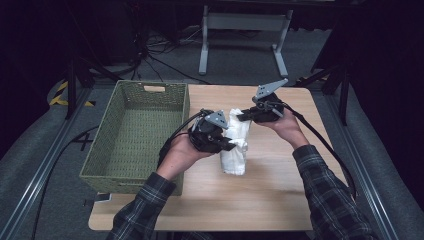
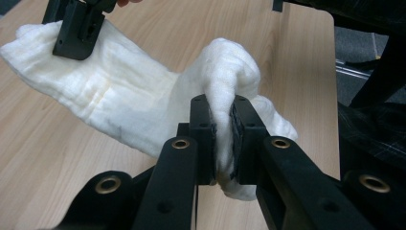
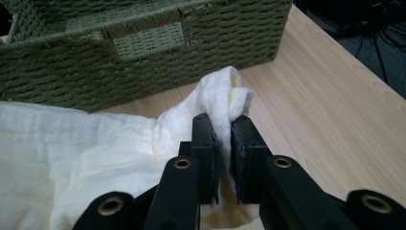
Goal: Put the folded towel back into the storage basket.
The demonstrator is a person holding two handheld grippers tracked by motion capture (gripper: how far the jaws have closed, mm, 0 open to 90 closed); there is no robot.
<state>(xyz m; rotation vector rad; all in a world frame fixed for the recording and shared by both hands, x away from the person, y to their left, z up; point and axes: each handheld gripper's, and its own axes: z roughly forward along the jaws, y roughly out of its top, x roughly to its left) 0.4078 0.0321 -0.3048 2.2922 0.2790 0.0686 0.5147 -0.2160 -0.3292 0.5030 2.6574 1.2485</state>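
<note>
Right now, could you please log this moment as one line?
left gripper: shut on white cloth | right gripper: shut on white cloth | green basket: empty

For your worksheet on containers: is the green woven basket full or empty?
Empty. The high view shows the green woven basket with its woven floor bare, and the white cloth lies outside it on the table.
</note>
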